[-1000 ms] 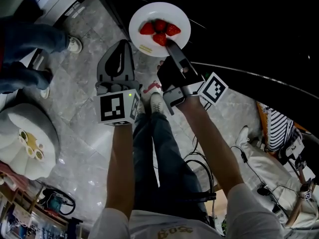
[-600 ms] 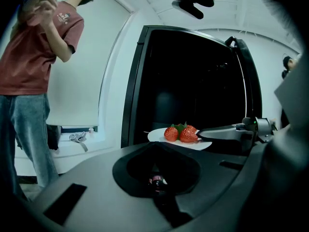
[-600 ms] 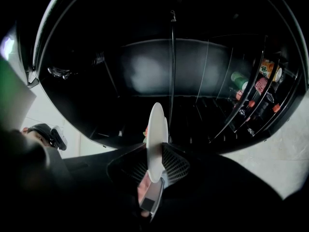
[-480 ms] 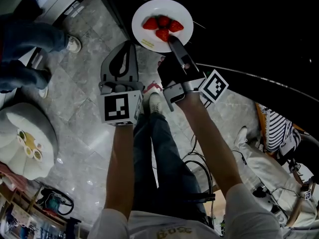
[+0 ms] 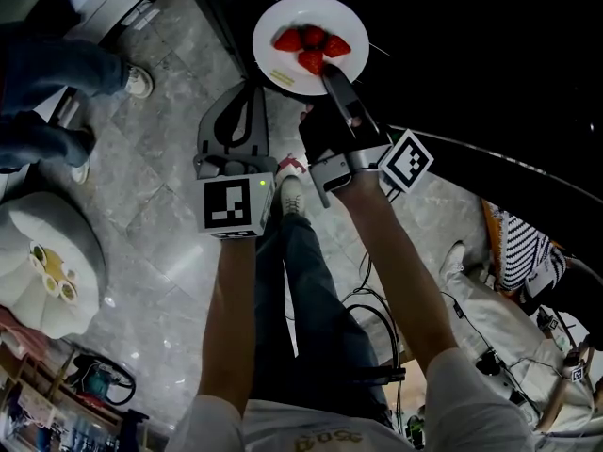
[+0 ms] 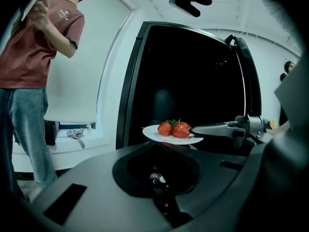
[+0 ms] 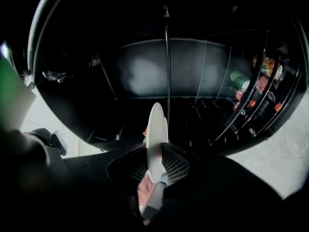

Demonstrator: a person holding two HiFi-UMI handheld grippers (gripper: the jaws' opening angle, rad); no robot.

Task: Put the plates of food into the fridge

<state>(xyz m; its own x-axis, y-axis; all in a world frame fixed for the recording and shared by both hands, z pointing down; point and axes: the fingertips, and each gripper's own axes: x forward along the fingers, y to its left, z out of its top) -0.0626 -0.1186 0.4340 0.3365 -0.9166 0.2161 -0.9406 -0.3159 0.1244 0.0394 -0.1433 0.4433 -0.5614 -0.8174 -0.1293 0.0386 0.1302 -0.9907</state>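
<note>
Right gripper [image 5: 332, 75] pinching rim of round white plate [image 5: 279, 64]; left gripper [image 5: 249, 90] jaws together, empty. One-edge hold: tilt could spill red strawberries [image 5: 311, 47].

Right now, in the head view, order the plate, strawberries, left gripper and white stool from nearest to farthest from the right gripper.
1. plate, clamped in the right gripper
2. strawberries, on that plate
3. left gripper, beside it on the left
4. white stool, on the floor far left

The plate [image 5: 283, 17] was white, its strawberries [image 5: 311, 47] red, the floor [image 5: 160, 158] grey-veined marble, the fridge [image 5: 471, 45] black.
</note>
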